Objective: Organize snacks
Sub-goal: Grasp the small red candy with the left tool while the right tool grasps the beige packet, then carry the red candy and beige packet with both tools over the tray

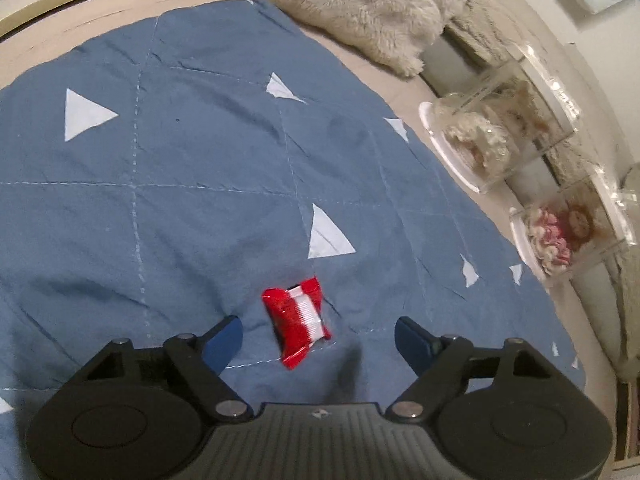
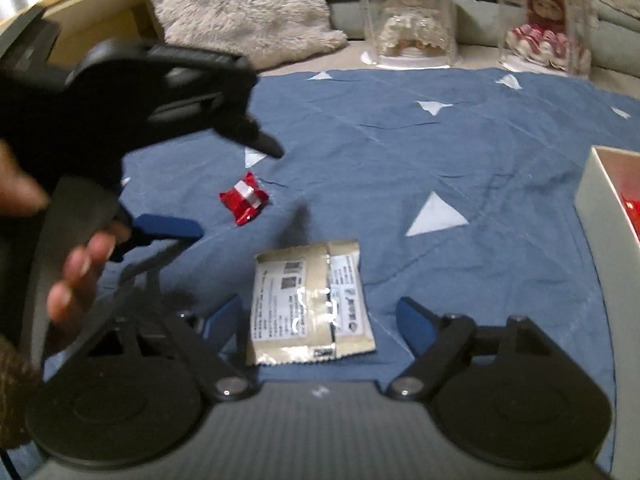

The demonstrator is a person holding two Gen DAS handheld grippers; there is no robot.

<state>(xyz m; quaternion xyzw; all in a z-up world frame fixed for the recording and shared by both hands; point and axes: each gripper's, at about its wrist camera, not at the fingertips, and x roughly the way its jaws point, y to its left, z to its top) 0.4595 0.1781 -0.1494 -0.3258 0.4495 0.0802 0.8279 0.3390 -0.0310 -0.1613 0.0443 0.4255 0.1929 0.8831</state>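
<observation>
The right tool [image 2: 320,320] is hanging open around a beige snack packet [image 2: 310,306] lying on the blue quilt [image 2: 440,152]. The left tool [image 1: 319,338] is gaping around a red wrapped snack [image 1: 297,322], pads clear. Farther off, a white box [image 2: 600,216] is sitting at the quilt's right edge.

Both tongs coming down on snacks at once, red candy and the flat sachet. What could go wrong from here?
1. The red candy is small and lies off-centre between the open left tongs, nearer one finger; it may be nudged aside rather than pinched.
2. The flat sachet lies flush on the soft blue quilt; the open right tongs could pinch fabric along with it.
3. In the right wrist view the left tongs work close by, so the two could collide.
</observation>
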